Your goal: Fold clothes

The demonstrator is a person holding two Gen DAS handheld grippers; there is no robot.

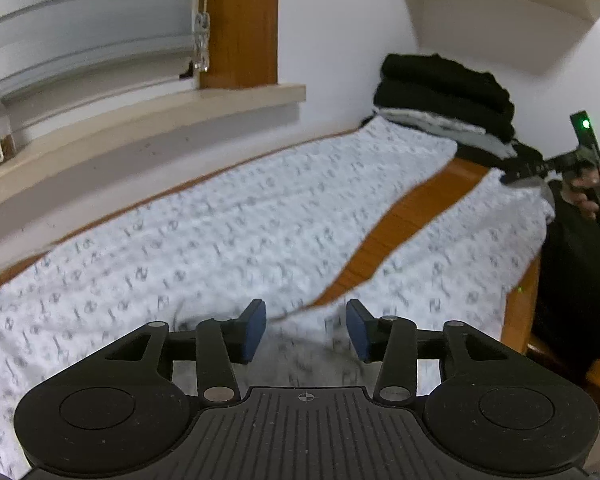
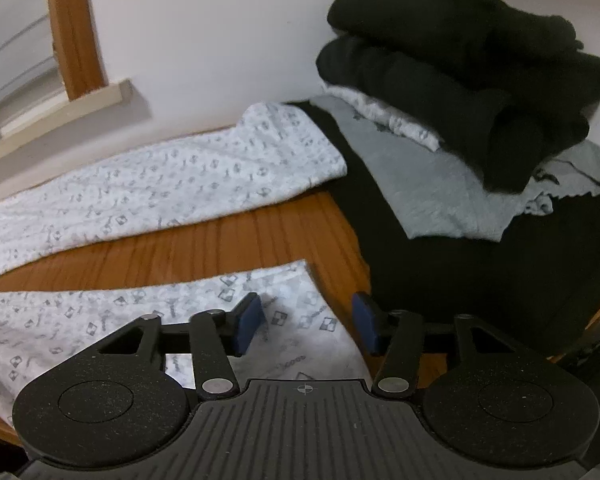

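left gripper (image 1: 306,330) jaws parted over patterned white trousers (image 1: 220,232), right gripper (image 2: 308,324) jaws parted above a trouser leg, neither gripping

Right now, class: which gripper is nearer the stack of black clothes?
Right. The right gripper hovers just short of the stack of black clothes; the left gripper is far down the patterned trousers.

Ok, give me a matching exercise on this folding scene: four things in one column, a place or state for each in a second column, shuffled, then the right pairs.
Things:
1. black folded clothes
2. patterned white trousers
3. grey garment
4. right gripper

Places or states:
A. spread flat over the wooden table, legs apart
B. jaws open over a trouser leg end
C. top of the pile by the wall
D. lying under the black folded clothes

Pairs: 1-C, 2-A, 3-D, 4-B
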